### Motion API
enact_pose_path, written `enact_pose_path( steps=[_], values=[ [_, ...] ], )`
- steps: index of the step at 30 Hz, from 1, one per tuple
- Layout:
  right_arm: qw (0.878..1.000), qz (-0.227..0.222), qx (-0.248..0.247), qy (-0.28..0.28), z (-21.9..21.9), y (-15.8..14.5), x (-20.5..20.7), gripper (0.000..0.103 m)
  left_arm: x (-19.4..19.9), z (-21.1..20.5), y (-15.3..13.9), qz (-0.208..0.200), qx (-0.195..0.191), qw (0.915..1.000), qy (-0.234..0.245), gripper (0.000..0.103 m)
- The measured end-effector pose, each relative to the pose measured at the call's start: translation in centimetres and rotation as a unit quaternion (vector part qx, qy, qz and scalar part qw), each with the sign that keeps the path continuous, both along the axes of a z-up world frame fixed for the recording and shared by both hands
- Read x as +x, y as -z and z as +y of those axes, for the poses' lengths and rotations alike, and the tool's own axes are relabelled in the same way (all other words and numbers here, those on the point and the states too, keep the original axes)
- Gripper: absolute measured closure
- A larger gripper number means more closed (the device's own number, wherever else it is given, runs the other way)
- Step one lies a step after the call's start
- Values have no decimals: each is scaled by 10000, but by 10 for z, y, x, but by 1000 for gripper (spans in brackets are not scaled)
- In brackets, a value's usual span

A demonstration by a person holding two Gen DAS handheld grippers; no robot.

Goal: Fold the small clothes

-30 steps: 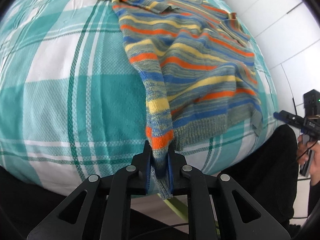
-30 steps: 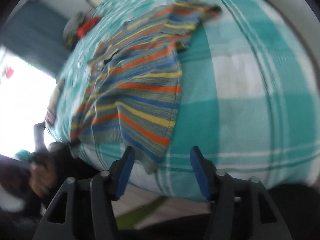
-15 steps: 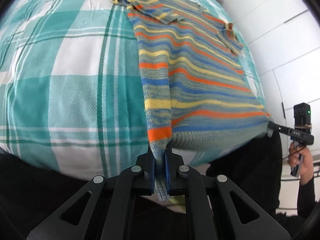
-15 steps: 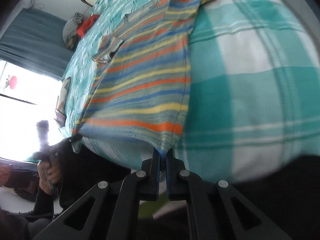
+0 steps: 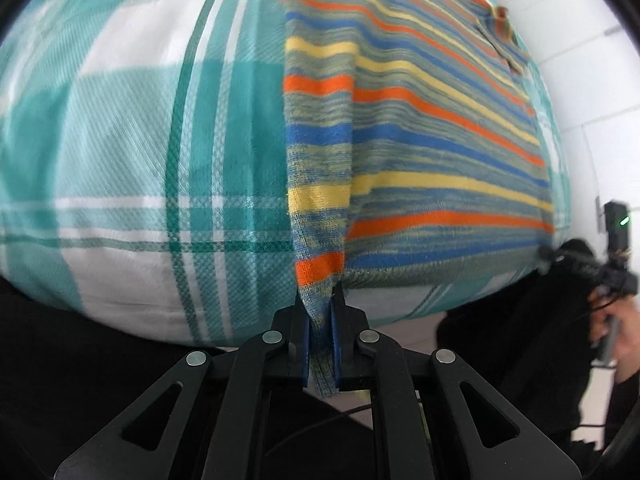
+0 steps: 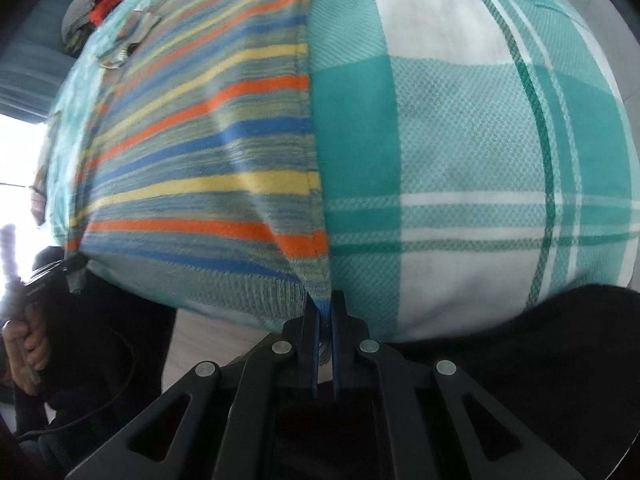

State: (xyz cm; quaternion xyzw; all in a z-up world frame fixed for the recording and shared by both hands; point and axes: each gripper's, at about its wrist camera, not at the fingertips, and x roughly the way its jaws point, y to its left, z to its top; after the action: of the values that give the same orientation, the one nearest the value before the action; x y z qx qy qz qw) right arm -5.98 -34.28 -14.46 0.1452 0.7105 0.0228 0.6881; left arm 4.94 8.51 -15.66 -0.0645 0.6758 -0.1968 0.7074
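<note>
Striped sweater [image 5: 420, 152] stretches lengthwise away, hem corners clamped by left gripper [image 5: 320, 344] and seemingly right gripper [image 6: 325, 344].

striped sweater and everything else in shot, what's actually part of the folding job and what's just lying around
In the job:
striped sweater, hem stretched taut
left gripper, shut on one hem corner
right gripper, shut on the other
plaid bedspread, the folding surface

Lying about:
heap of clothes at the far end
</note>
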Motion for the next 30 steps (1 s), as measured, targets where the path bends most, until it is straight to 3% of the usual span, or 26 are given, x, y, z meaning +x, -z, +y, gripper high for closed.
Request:
enact_pose_path(
  steps=[3,7,9,10,12,19,23,25,26,28,29,30],
  values=[
    [9999,9,-135,-25,2,7,7,99,-3,15,-5,61,-360,9991,-224,86],
    [9997,-38,-207,-96,4,4,6,99,-8,30,-11,-38,-466,9985,-277,84],
    [9997,-25,-211,-78,7,4,6,99,-3,32,-5,-23,-354,9990,-280,86],
    [9997,-23,-226,-88,8,5,7,99,-1,28,-2,7,-235,9992,-337,95],
    [9996,-26,-260,-144,11,5,9,99,4,34,3,145,-172,9979,-604,99],
    [9972,15,-541,-510,23,-12,5,99,1,54,2,210,132,9949,-978,100],
    [9971,119,-663,-353,27,10,16,99,7,30,19,95,689,9940,-839,100],
    [9965,122,-727,-391,30,6,18,98,5,21,17,-11,940,9932,-689,97],
    [9967,120,-694,-402,29,4,17,98,3,18,14,-60,1030,9929,-598,93],
    [9987,179,-377,-292,23,-5,17,79,-1,16,11,-19,1235,9909,-533,64],
    [9988,226,-334,-287,17,-11,15,72,-6,16,6,-23,1401,9883,-596,39],
    [9986,204,-360,-328,13,-21,14,64,-11,21,-4,-150,1469,9864,-718,30]
  ],
)
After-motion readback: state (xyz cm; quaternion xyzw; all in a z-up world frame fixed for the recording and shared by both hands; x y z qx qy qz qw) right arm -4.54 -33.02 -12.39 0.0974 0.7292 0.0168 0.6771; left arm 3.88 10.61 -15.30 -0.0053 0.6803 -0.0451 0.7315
